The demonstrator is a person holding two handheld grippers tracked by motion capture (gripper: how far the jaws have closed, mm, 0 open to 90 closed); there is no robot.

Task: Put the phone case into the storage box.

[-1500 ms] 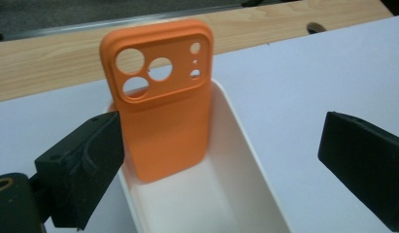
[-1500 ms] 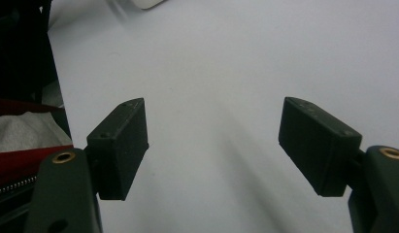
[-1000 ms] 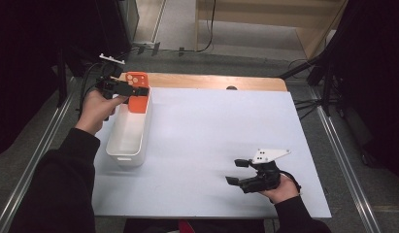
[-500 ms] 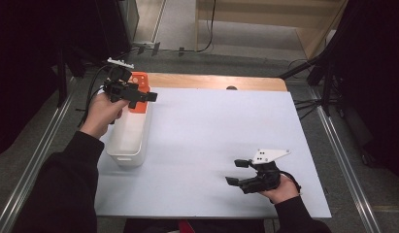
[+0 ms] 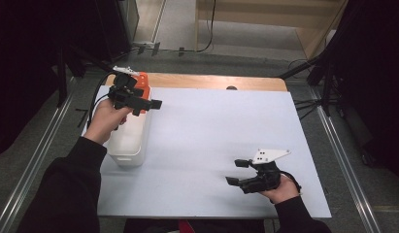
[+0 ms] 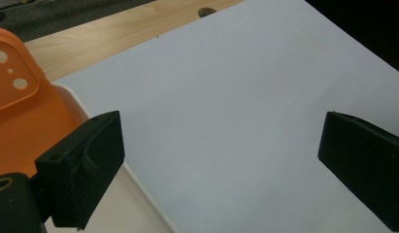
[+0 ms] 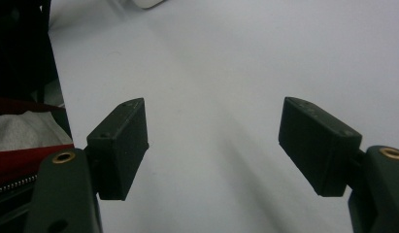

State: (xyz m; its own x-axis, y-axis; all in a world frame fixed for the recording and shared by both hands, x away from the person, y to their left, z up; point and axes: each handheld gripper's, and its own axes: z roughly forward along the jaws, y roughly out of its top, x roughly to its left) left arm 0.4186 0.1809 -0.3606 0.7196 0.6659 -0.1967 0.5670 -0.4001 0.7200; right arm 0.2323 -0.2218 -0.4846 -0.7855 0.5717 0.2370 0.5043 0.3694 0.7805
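Observation:
An orange plastic piece with small round holes (image 5: pixel 142 81) leans at the far end of a white bin (image 5: pixel 129 145) on the table's left side. My left gripper (image 5: pixel 147 107) hovers above that bin, open and empty, its jaws pointing right over the table. In the left gripper view the orange piece (image 6: pixel 15 92) and the bin's rim (image 6: pixel 143 204) lie to the left of the open left gripper (image 6: pixel 221 145). My right gripper (image 5: pixel 236 172) rests low near the front right of the table, open and empty; the right gripper (image 7: pixel 214 131) has bare table between its jaws.
A white sheet (image 5: pixel 221 126) covers the table, with a wooden strip (image 5: pixel 211 81) along the far edge. Black stands and cables (image 5: pixel 328 73) flank the table. A corner of the white bin (image 7: pixel 148 3) sits far ahead of the right gripper.
My left gripper has risen from the bin's far end and swung right, so its jaws now point over the table. The right gripper has hardly moved.

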